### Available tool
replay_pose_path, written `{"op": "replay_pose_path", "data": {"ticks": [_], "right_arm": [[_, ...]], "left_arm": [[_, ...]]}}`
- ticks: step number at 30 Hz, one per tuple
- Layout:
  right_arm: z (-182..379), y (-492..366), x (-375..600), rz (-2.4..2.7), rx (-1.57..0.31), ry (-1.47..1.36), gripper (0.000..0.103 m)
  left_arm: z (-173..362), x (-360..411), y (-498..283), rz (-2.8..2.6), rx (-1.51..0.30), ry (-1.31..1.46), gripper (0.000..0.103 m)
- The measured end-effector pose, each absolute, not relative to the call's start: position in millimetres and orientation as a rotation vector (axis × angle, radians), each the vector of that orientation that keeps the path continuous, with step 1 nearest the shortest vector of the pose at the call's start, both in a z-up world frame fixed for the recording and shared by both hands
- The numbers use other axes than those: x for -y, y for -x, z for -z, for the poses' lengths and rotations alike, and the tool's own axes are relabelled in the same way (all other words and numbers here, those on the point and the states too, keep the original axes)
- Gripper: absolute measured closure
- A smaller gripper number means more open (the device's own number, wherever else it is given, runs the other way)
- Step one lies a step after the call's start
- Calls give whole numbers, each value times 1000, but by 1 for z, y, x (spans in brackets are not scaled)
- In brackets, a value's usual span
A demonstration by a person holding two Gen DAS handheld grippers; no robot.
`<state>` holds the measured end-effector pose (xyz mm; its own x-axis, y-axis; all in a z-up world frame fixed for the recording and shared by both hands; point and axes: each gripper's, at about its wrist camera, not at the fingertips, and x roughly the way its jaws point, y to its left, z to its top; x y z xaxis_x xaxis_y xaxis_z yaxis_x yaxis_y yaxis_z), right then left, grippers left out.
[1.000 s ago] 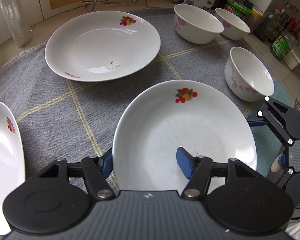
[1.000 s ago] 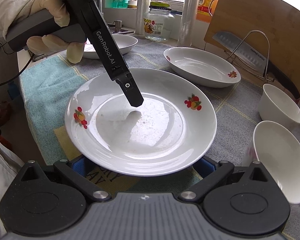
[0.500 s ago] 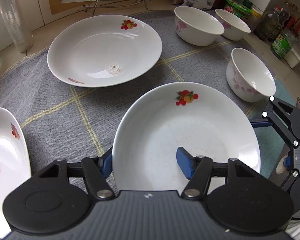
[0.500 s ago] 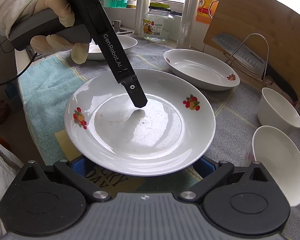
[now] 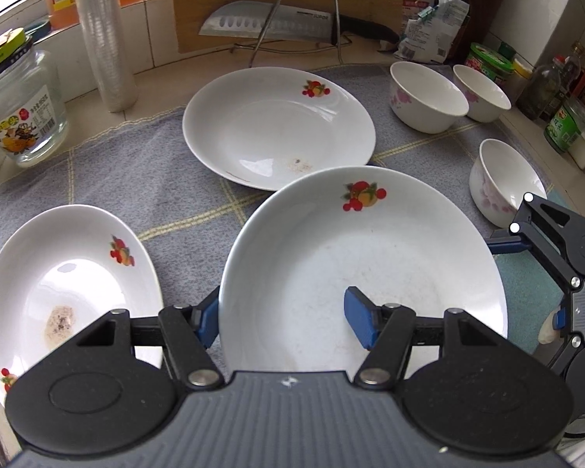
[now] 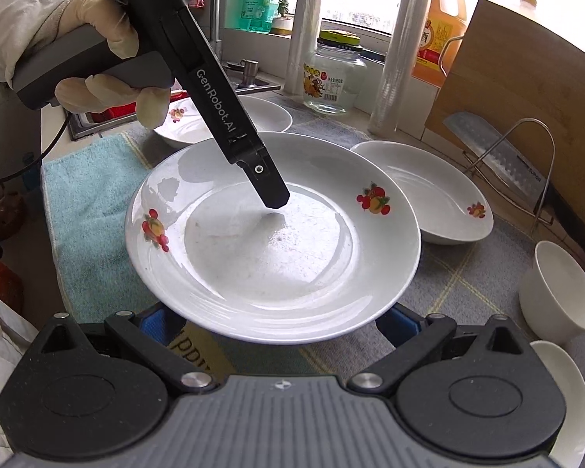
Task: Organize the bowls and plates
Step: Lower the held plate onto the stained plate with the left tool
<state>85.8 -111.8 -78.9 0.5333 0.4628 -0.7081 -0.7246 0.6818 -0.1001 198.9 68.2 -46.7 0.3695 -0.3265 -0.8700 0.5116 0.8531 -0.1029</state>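
My left gripper is shut on the near rim of a white fruit-print plate and holds it lifted above the grey cloth; one finger lies inside the plate, one under it. In the right wrist view the same plate shows with the left gripper's finger in it. My right gripper is open, its fingers spread below the plate's near edge. A second plate lies beyond, partly under the held plate's far rim. A third plate lies at the left. Three floral bowls stand at the right.
A knife on a wire rack and a wooden board stand at the back. A glass jar, a roll of plastic cups and oil bottles stand back left. Jars and bottles line the right edge. A teal towel covers the near counter.
The held plate has risen and moved toward the far plate, its far rim now over that plate's near edge. The right gripper has followed below it.
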Motion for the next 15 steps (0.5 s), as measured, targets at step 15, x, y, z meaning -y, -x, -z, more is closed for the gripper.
{"op": "replay_pose_path", "data": {"ticks": [15], "right_arm": [[67, -123, 25, -793, -635, 455, 0]], "left_arm": [[32, -159, -223, 450, -1021, -146, 40]]}}
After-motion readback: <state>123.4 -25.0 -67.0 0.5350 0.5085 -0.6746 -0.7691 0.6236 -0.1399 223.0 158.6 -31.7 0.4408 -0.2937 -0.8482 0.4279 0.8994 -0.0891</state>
